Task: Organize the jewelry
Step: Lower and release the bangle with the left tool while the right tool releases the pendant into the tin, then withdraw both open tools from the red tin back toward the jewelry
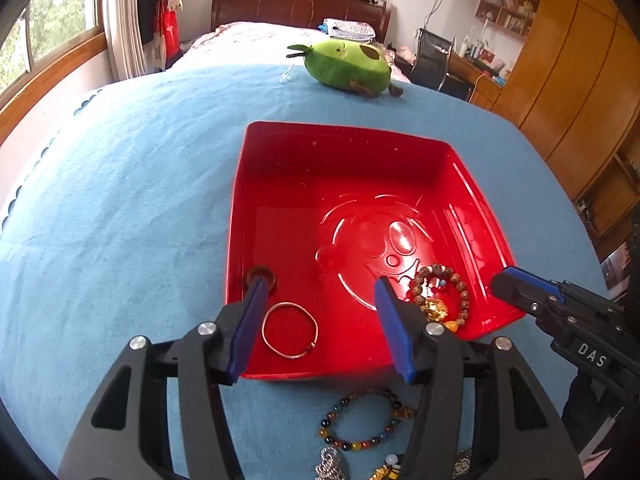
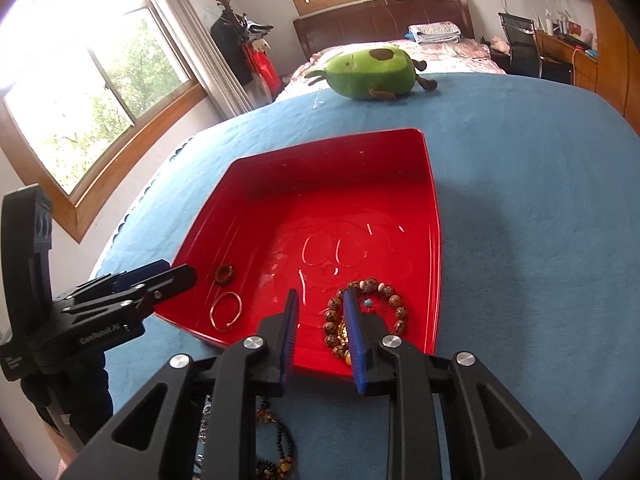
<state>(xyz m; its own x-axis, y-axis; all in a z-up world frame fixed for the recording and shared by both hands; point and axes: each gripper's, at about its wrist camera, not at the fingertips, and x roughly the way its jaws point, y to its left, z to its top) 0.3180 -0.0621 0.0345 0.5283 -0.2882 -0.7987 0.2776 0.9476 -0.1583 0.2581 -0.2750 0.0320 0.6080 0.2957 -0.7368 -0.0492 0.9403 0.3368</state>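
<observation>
a bed under a blue blanket [image 1: 120, 200] carries everything. a red tray [image 1: 340, 148] sits mid-blanket. on the near side of it, directly on the cloth, lie a multicoloured bead bracelet [image 1: 362, 420], a silver chain [image 1: 330, 464] and a dark bead string [image 2: 280, 440]. a green avocado plush [image 1: 346, 65] rests at the far edge.

Left tool [image 1: 322, 322]: black plastic frame, angular arms with triangular cut-outs, round silver screws at the pivots, flat blue pads [image 1: 394, 330] on both fingers. Seen from the right wrist view, white "GenRobot.AI" lettering on its side, black curved mount behind. Right tool [image 2: 320, 340]: same black frame, silver screws, ribbed blue pads [image 2: 354, 340]. White "DAS" marking on its side in the left wrist view.
</observation>
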